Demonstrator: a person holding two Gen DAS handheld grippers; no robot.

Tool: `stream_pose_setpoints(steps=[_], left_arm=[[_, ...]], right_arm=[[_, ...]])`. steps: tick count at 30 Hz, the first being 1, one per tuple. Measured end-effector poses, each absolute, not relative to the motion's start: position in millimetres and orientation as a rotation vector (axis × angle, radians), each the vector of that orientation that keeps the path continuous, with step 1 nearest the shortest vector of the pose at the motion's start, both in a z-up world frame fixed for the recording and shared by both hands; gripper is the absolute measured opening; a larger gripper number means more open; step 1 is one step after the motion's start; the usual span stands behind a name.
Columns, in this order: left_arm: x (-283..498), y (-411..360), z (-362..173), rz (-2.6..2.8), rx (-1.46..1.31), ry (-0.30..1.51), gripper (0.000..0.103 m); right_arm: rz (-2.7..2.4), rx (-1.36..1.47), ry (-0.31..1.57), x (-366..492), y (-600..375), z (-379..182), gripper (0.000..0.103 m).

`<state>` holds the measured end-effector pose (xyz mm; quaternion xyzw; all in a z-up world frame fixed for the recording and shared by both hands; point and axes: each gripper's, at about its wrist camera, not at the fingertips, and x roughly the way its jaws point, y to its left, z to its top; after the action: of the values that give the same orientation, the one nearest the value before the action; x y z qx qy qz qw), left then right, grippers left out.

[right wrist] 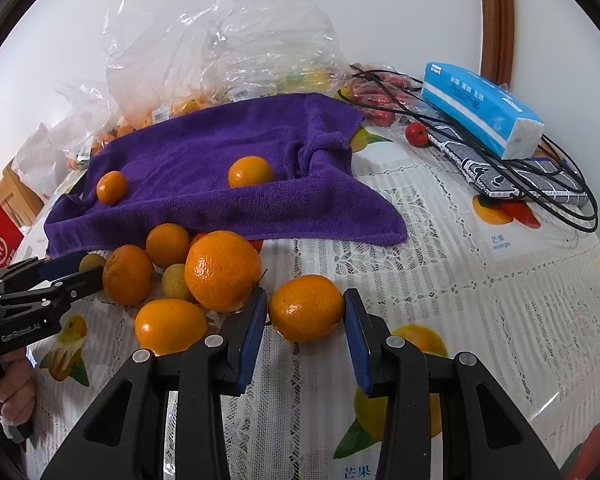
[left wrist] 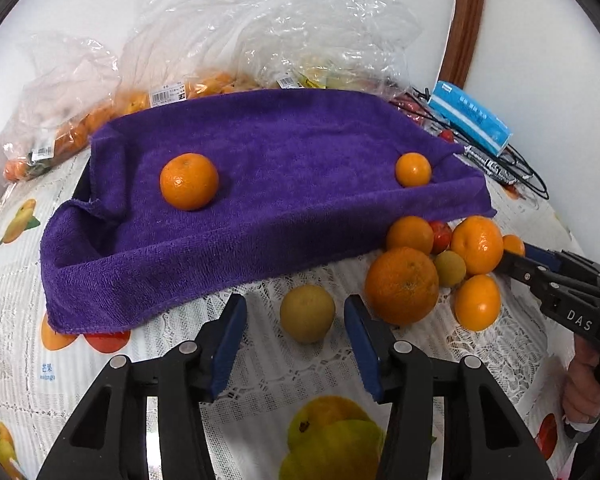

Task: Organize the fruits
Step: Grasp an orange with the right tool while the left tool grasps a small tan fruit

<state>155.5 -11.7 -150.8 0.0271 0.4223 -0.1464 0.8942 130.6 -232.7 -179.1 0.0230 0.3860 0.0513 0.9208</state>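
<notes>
Between the pads of the right gripper (right wrist: 305, 314) sits a small orange (right wrist: 306, 307), both blue pads touching its sides: a pinch, with the fruit resting on the tablecloth (right wrist: 440, 280). Left gripper (left wrist: 296, 322) stands spread around a yellowish-green fruit (left wrist: 307, 313), its pads clear of the skin on either side. Just beside lies the unsorted pile, led by a large orange (left wrist: 402, 285) with a dimpled, glossy rind. Only two oranges, one bigger (left wrist: 189, 181) and one smaller (left wrist: 413, 169), lie on the purple towel (left wrist: 300, 140). By this count the sorting is judged barely begun; most fruit remains off the towel. Bagged fruit (right wrist: 172, 108) waits behind, unopened.
</notes>
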Motion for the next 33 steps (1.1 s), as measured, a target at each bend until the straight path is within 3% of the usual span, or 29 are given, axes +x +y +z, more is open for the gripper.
stream_pose_setpoints(steps=[11,33], left_arm=[[154,-15,-151,-0.283,0.093,0.873,0.03],[154,-3,-147,-0.309,-0.018,0.876,0.026]], right_arm=[[0.106,0.064,0.793,131,-235,-179,0.039],[0.116,0.039,0.796,130,-230,-182,0.036]])
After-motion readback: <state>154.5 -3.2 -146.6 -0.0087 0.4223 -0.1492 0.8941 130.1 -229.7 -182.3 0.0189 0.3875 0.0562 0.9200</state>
